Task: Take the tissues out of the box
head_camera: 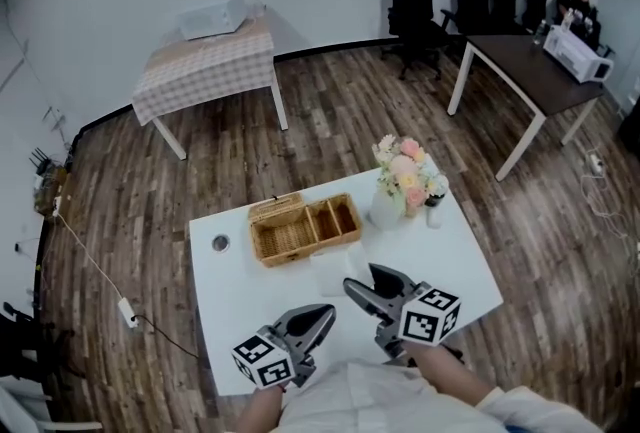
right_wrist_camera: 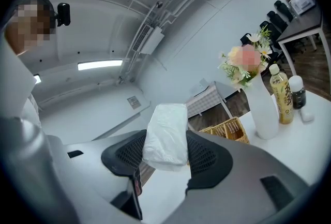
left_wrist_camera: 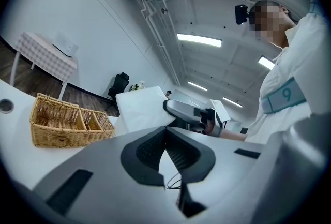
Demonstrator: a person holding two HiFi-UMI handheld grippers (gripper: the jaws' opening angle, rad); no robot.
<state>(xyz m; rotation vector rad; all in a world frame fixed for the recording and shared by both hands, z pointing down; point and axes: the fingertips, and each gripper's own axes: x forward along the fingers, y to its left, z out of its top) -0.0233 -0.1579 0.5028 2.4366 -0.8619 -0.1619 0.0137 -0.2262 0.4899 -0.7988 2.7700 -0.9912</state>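
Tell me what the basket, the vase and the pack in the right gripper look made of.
Basket: tan woven wicker, matte; the weave shows plainly.
Vase: smooth plain white, ceramic or plastic; the look leaves it open.
Pack: tissues in thin white plastic film, slightly glossy and creased, pinched between the right gripper's pads.

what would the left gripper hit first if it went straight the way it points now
Probably the white tissue pack held in the right gripper, just past the left gripper's tips; depth is hard to judge.
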